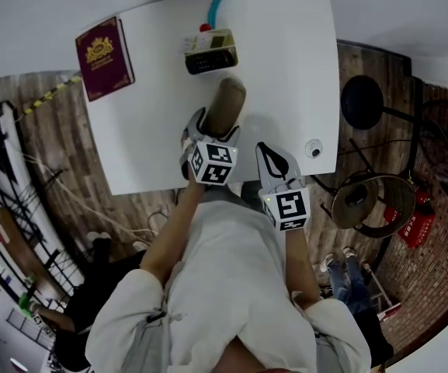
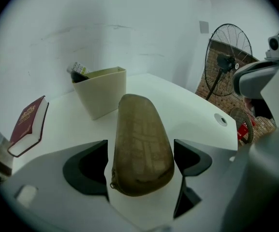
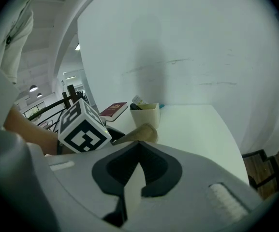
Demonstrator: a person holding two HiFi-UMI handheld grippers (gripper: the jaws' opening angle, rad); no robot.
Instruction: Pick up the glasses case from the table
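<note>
Glasses case, brown and rounded like a long pod, lies on a white table. It points lengthwise away from the person, and its near end is close to the table's front edge. The left gripper is lowered over that near end with its jaws spread wide, one on each side. A thin strip of table shows between the left jaw and the case. The right jaw sits very close, but neither pad seems to press on it. The right gripper has its jaws together on nothing and hangs over the front edge, just beside the left one.

The main risk, I think, is the shape of the case. The jaws straddle only its rounded end. If they close there, the curved shell may squirt forward out of the pinch or swing sideways. A forward slide would send it toward a cream tub just beyond its far end, which holds a few small items. The case also seems to sit slightly off centre between the jaws, so one pad would likely touch first and nudge it.

As for room, the white table is bare to the right of the case, as far as a small round fitting near the right edge. A maroon book lies well apart at the far left corner. Nothing stands above the case, so a straight lift looks clear. The front edge is close behind the jaws, so a case dropped while being pulled back could fall to the floor.
</note>
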